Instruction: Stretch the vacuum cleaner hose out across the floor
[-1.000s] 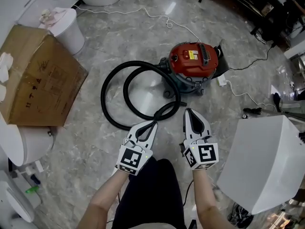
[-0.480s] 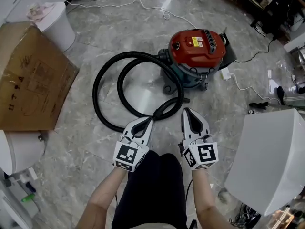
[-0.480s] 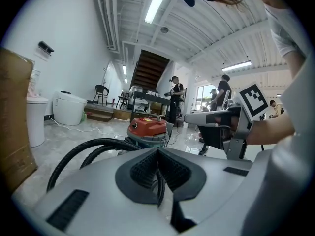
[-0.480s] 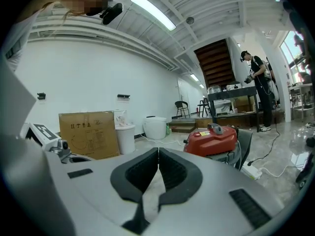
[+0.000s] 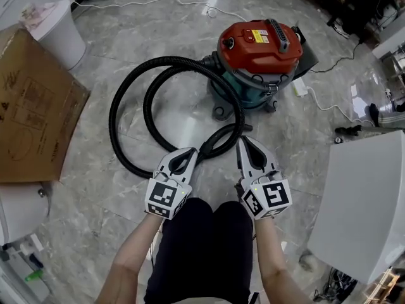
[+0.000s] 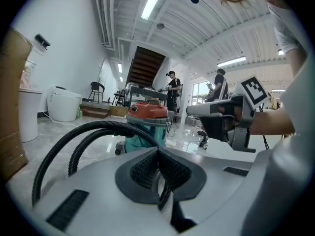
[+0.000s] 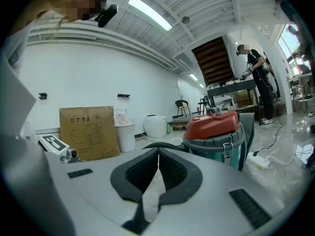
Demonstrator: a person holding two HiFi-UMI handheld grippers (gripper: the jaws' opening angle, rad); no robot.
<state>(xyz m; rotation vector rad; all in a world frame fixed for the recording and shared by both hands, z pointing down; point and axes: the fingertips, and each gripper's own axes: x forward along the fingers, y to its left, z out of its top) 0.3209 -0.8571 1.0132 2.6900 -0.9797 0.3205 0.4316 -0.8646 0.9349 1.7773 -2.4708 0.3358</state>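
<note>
The vacuum cleaner (image 5: pixel 259 46) has a red lid and a teal drum and stands on the grey stone floor. Its black ribbed hose (image 5: pixel 123 97) lies in two overlapping loops to the vacuum's left, and the free end (image 5: pixel 218 141) curls back toward me. My left gripper (image 5: pixel 193 152) is shut and empty, its tip just left of that hose end. My right gripper (image 5: pixel 242 140) is also shut and empty, just right of the end. The left gripper view shows the hose (image 6: pixel 93 130) arching ahead of the shut left gripper (image 6: pixel 158 150). The right gripper (image 7: pixel 158 152) faces the vacuum (image 7: pixel 216 127).
A cardboard box (image 5: pixel 31 103) lies at the left with a white bin (image 5: pixel 58 33) behind it. A large white box (image 5: pixel 367 201) stands at the right. A white cable (image 5: pixel 183 2) and a power strip (image 5: pixel 300 88) lie near the vacuum. People stand at a far bench (image 6: pixel 172 87).
Both grippers have sunk toward the floor, side by side, and now sit close to the hose's free end. The jaws stayed shut and the hose has not moved.
</note>
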